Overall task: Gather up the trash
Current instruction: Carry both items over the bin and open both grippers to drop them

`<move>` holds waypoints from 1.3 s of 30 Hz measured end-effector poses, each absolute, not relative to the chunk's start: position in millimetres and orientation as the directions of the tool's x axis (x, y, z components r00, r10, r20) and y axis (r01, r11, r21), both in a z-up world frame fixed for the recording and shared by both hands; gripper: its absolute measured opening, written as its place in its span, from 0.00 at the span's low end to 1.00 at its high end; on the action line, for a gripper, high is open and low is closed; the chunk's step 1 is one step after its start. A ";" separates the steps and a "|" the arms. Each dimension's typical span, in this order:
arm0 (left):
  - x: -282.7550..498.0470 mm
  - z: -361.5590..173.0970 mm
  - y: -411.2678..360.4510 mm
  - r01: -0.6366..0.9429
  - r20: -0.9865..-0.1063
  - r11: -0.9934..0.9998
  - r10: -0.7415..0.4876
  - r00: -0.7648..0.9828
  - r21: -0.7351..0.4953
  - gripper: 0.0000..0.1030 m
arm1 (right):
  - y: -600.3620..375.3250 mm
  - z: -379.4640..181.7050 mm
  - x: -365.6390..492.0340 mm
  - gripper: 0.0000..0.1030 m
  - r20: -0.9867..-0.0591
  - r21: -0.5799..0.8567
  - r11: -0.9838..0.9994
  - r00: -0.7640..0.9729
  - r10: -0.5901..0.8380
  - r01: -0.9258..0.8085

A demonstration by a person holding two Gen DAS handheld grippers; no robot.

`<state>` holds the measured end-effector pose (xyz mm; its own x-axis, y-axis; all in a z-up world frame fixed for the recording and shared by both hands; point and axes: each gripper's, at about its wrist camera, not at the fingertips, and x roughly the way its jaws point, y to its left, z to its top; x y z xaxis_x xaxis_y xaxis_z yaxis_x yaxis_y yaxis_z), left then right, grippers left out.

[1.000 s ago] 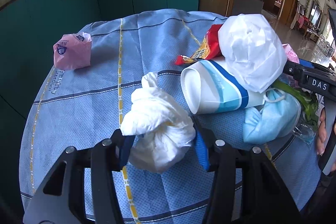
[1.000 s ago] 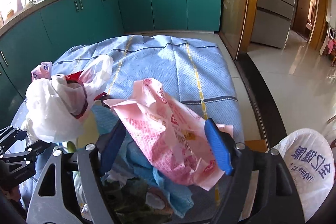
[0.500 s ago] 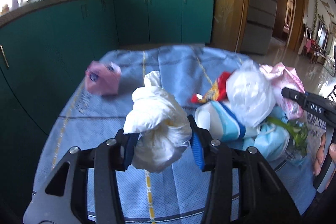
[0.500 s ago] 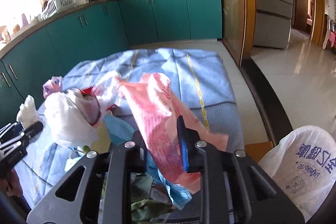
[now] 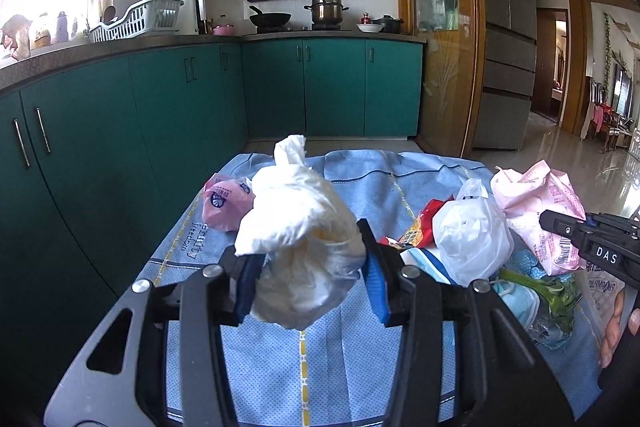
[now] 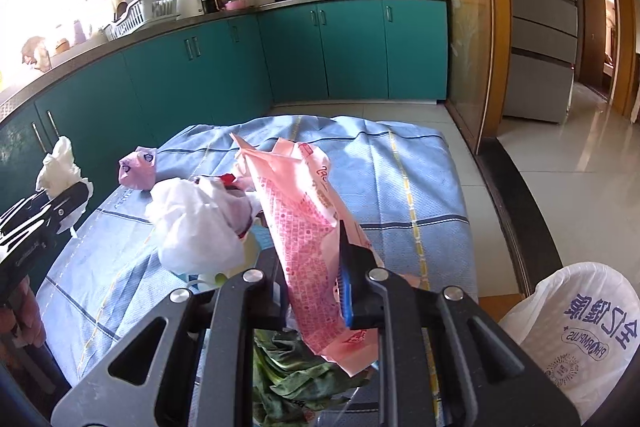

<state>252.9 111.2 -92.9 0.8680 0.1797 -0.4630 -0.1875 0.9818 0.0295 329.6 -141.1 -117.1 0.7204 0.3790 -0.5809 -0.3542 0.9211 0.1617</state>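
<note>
The left gripper clamped a knotted white plastic bundle above the blue tablecloth. The right gripper pinched a pink printed plastic bag, hiding its left pad; a large white sack sat cropped at near right.

My left gripper raised above table level, jaws clamped on white knotted bag, pointing forward. My right gripper raised too, jaws pinched narrow on pink wrapper. Fingers of my right hand visible on its handle.
</note>
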 end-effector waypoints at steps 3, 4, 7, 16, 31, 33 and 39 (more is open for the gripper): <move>251.4 -93.4 110.9 -0.190 -0.458 0.981 0.182 0.870 0.029 0.44 | -140.0 -116.2 328.1 0.18 -0.579 0.167 0.918 0.718 0.387 -0.360; 249.3 -93.9 110.5 -0.191 -0.456 0.981 0.183 0.871 0.030 0.44 | -140.1 -115.7 327.6 0.18 -0.575 0.171 0.916 0.718 0.392 -0.363; 247.3 -93.9 109.2 -0.192 -0.452 0.981 0.185 0.872 0.031 0.44 | -140.5 -113.7 325.4 0.18 -0.564 0.184 0.909 0.717 0.410 -0.375; 242.1 -91.6 110.7 -0.210 -0.429 0.977 0.201 0.881 0.026 0.44 | -149.1 -102.7 316.4 0.18 -0.514 0.198 0.905 0.746 0.424 -0.378; 228.0 -74.7 80.7 -0.160 -0.382 0.987 0.155 0.911 0.018 0.44 | -184.5 -85.3 298.2 0.18 -0.457 0.204 0.924 0.803 0.382 -0.324; 226.5 -73.3 73.5 -0.147 -0.376 0.989 0.146 0.915 0.025 0.44 | -192.0 -83.2 295.0 0.18 -0.452 0.205 0.928 0.811 0.371 -0.310; 221.3 -70.2 38.8 -0.076 -0.368 0.996 0.085 0.926 0.039 0.44 | -223.9 -78.0 282.0 0.18 -0.441 0.206 0.945 0.838 0.322 -0.255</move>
<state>221.3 38.8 -70.2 0.9257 0.0850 -0.3685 -0.0761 0.9964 0.0387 282.0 -223.9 -78.0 0.8375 0.3221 -0.4414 -0.2549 0.9448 0.2057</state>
